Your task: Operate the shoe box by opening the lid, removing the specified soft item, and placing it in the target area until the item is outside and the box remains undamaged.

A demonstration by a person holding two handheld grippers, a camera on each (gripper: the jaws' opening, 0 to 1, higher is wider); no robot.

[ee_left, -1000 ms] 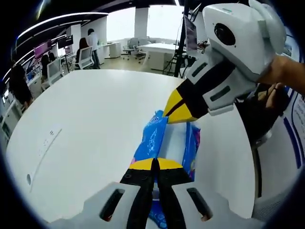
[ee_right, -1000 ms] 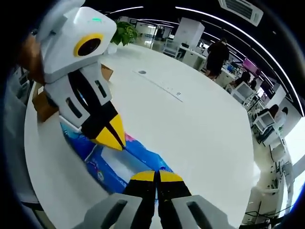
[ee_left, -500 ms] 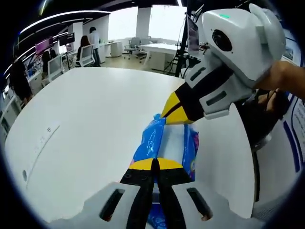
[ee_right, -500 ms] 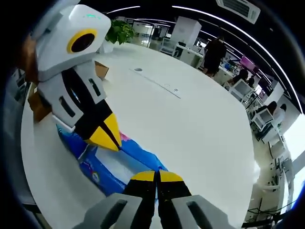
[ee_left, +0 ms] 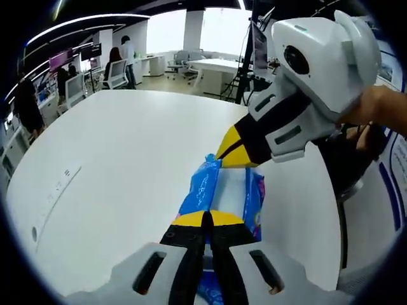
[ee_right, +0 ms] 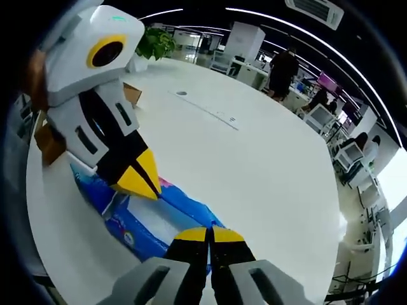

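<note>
Blue-and-white printed soft pack (ee_left: 224,194), yellow-tipped black jaws, white table (ee_left: 121,165)

nothing readable here tbh, the blue soft pack (ee_left: 205,185) has some print on it but it's way too blurry to make out

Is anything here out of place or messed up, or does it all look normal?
Nothing looks spilled or damaged. The blue soft pack lies on the white table, with the left gripper shut at one end of it and the right gripper shut at the other. A brown box sits behind.
</note>
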